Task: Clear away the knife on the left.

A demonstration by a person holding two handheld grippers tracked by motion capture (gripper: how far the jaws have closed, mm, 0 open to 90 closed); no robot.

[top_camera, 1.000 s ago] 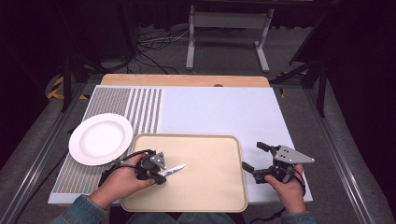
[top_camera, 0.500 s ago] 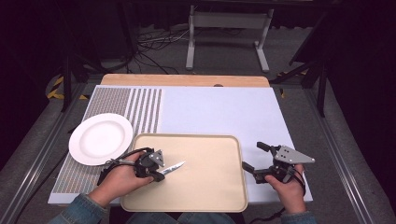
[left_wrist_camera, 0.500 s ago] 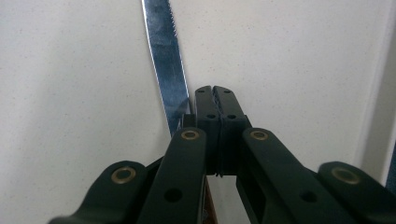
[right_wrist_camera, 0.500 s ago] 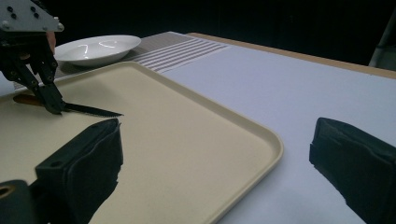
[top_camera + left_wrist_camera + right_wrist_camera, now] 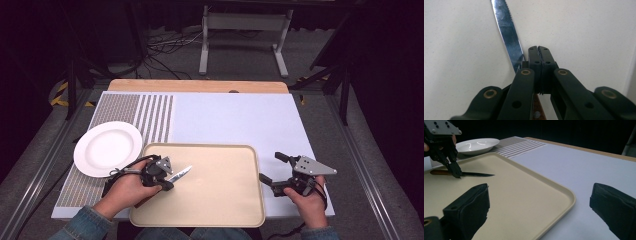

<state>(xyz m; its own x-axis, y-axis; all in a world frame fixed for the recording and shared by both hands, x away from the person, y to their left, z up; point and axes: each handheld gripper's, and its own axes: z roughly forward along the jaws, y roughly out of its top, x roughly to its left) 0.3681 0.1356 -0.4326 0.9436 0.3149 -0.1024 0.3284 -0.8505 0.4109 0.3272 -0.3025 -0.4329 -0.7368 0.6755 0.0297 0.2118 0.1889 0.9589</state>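
The left gripper [image 5: 167, 181] sat at the near left of the tray [image 5: 220, 210], held in the person's left hand [image 5: 125, 187], and its jaws were pressed together. In the left gripper view the two black jaws met with no gap, and the knife [image 5: 507, 32] ran along their left side, its serrated blade reaching past the tips and its brown handle passing beneath them. Whether the jaws pinched the knife or merely lay against it could not be told. In the right gripper view the left gripper [image 5: 456, 173] pointed down with its tips at the place where blade and handle joined, and the knife [image 5: 474, 174] lay flat on the tray [image 5: 524, 192]. From the high view the knife [image 5: 180, 174] pointed to the far right, just beyond the left gripper's tips.

The right gripper [image 5: 272, 169] rested on the table [image 5: 240, 120] just right of the tray's near right corner, held in the right hand [image 5: 310, 200]. Its jaws stood wide apart with nothing between them, well clear of the knife.

Farther left, a white plate [image 5: 107, 148] lay just beside the tray's far left corner, on the striped part of the table cover [image 5: 150, 112]
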